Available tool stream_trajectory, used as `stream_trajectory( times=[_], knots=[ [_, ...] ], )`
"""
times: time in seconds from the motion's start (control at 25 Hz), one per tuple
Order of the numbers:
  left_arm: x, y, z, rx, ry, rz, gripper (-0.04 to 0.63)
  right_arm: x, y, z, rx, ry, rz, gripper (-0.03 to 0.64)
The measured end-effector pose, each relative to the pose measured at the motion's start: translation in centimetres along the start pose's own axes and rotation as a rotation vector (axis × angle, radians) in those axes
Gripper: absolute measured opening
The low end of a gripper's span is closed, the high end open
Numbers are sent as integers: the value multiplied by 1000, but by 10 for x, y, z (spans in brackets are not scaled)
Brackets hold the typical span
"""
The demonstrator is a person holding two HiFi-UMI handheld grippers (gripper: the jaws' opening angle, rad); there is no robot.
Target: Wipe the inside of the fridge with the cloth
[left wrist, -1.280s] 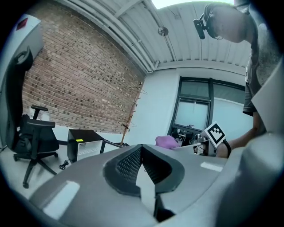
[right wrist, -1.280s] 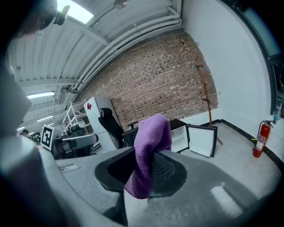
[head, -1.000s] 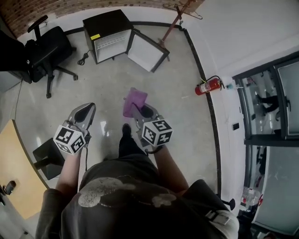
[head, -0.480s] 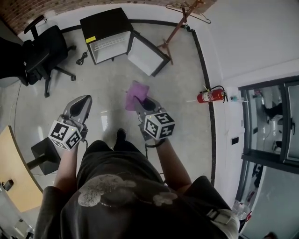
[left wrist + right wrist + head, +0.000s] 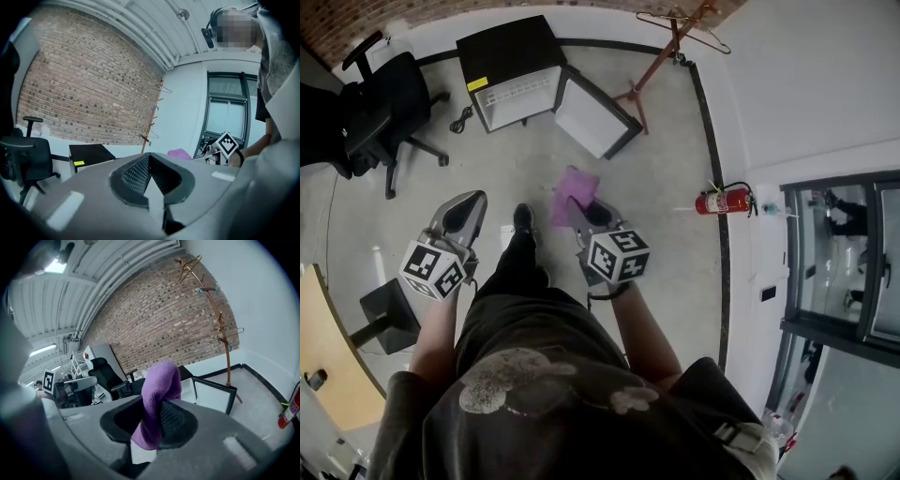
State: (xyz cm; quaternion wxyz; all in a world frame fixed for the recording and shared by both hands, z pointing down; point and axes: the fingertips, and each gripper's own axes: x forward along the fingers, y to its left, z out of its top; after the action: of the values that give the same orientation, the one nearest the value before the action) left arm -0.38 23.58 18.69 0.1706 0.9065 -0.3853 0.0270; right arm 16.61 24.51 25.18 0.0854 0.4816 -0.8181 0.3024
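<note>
Right tongs (image 5: pixel 154 423) pinch a fold of cloth (image 5: pixel 160 383), likely soft and light; left tongs (image 5: pixel 149 182) pressed together, empty; fridge (image 5: pixel 502 49) at 12 o'clock.

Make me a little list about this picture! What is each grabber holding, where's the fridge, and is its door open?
left gripper: jaws together, holding nothing
right gripper: jaws shut on the purple cloth
fridge: on the floor, ahead of the person
fridge door: swung open
wiping: not started; the cloth is well away from the fridge
also nearby: office chair, fire extinguisher
</note>
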Motion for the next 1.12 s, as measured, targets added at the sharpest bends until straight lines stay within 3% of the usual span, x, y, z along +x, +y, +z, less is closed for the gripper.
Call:
stream_trajectory(
  times=[0.32, 0.68, 0.84, 1.12],
  knots=[
    [69, 56, 13, -35, -9, -12, 17, 61, -46, 50, -32, 33, -33, 74],
    [137, 136, 56, -50, -36, 18, 17, 150, -66, 124, -62, 43, -2, 74],
    [160, 160, 69, -41, -34, 12, 17, 179, -74, 144, -88, 53, -2, 74],
    [183, 194, 72, -64, -43, 67, 17, 222, -90, 158, -107, 97, 21, 74]
  ],
)
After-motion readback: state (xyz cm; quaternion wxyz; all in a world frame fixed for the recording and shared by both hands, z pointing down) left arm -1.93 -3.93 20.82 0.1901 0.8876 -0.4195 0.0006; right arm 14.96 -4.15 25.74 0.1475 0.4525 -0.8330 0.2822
